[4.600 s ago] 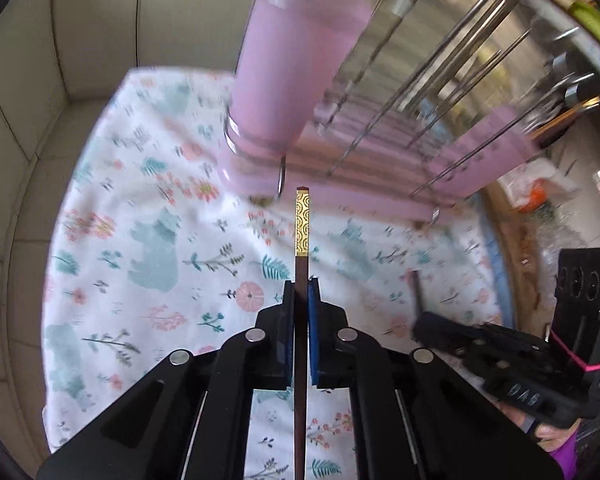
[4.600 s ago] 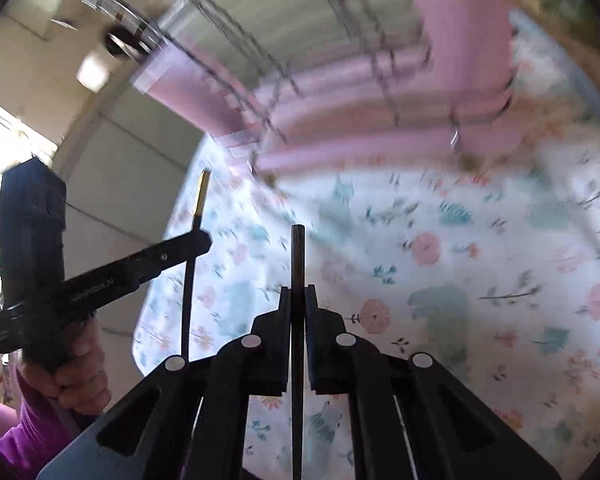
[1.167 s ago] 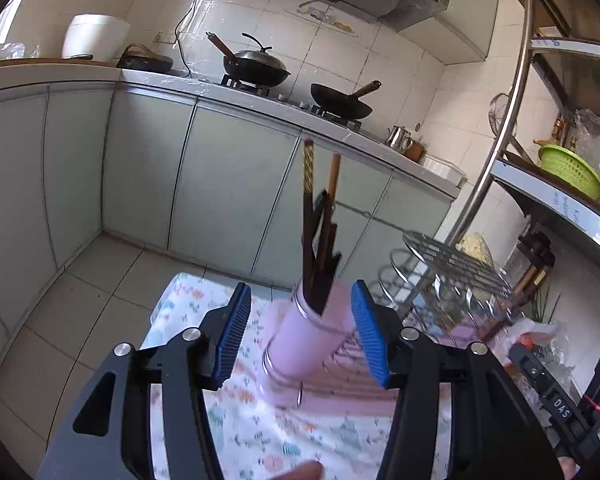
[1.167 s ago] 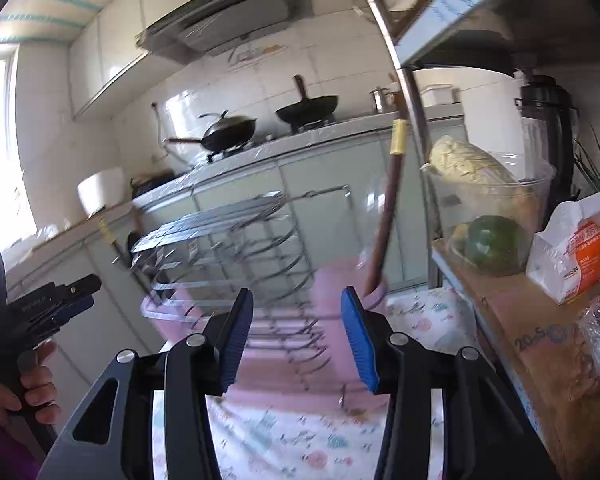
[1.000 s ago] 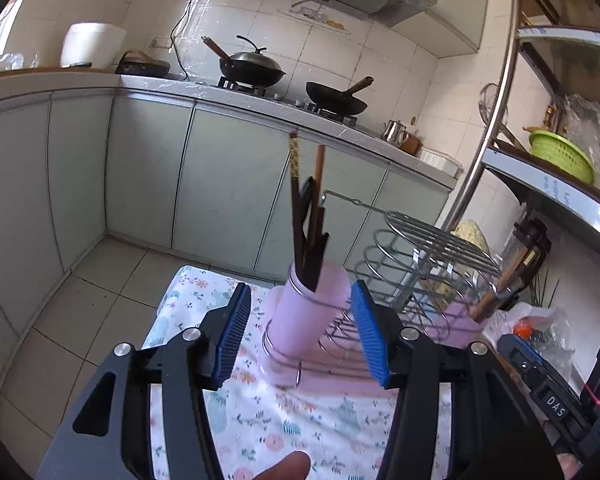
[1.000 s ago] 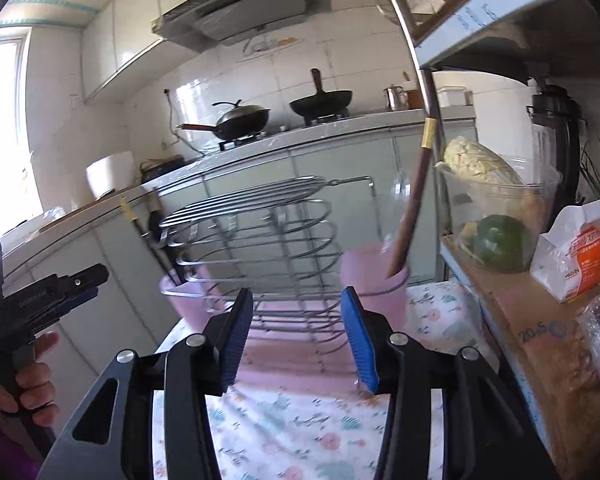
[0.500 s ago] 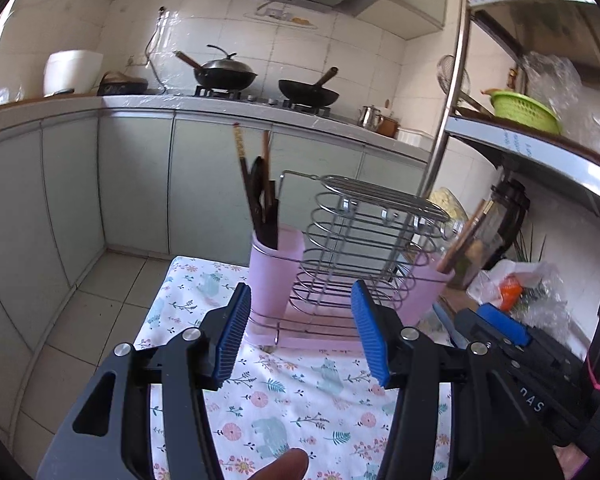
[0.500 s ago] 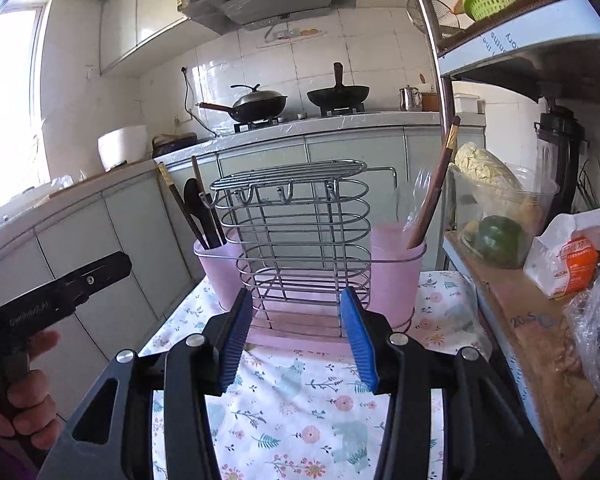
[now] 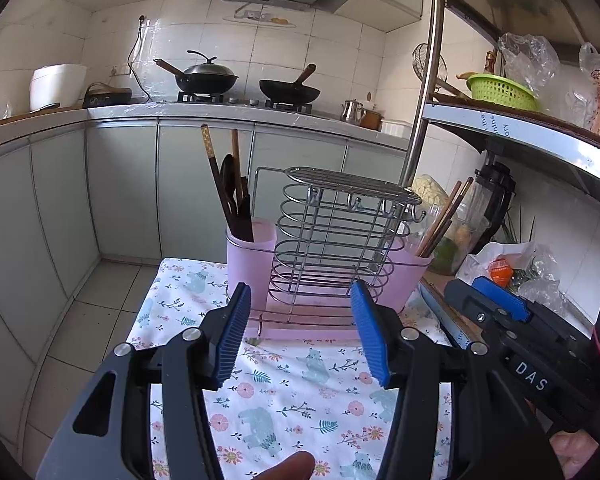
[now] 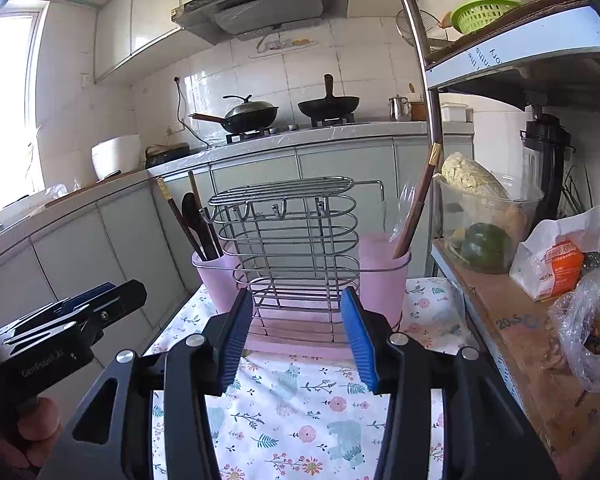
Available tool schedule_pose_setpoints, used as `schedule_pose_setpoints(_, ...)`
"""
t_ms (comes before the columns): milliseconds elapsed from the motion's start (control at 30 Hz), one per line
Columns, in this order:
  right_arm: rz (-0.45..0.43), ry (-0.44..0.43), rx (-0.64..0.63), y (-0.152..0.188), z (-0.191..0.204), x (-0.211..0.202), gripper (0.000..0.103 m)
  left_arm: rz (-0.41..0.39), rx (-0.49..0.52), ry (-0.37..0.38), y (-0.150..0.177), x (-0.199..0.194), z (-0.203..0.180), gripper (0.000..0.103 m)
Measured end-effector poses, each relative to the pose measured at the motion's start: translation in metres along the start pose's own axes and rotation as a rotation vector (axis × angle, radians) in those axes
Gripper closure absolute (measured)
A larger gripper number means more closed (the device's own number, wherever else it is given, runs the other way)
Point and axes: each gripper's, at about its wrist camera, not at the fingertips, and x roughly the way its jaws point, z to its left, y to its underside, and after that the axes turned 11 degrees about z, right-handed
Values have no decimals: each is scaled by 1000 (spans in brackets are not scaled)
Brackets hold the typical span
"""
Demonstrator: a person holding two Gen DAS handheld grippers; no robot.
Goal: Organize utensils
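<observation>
A wire utensil rack (image 9: 336, 240) (image 10: 288, 252) on a pink base stands at the far end of a floral cloth (image 9: 300, 392) (image 10: 296, 420). Its left pink cup (image 9: 252, 264) (image 10: 216, 280) holds dark chopsticks (image 9: 216, 176) (image 10: 176, 212) and a black spoon. The right pink cup (image 9: 404, 276) (image 10: 382, 276) holds brown chopsticks (image 9: 444, 216) (image 10: 418, 208). My left gripper (image 9: 300, 332) is open and empty, back from the rack. My right gripper (image 10: 296, 332) is likewise open and empty. Each gripper also shows at the edge of the other's view.
A metal shelf unit (image 10: 520, 52) with a cardboard-lined ledge (image 10: 512, 320) stands right of the cloth, holding a clear bowl of vegetables (image 10: 484, 232), bags and a blender. Kitchen counter with woks (image 9: 204, 78) lies behind. Tiled floor drops off left of the cloth.
Both grippers have pulled back from the rack, which now looks smaller and sits whole in view. The left view shifted so the rack lies centred. Jaws stayed open.
</observation>
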Motion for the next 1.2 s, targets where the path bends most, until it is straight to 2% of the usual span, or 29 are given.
schedule_pose_setpoints(300, -50, 19, -12, -3, 3, -7, 57, -4, -8, 6, 0, -1, 3, 50)
schedule_pose_setpoints(1200, -9, 47, -15, 3, 4, -1, 57, 9, -3, -10, 3, 3, 0, 50)
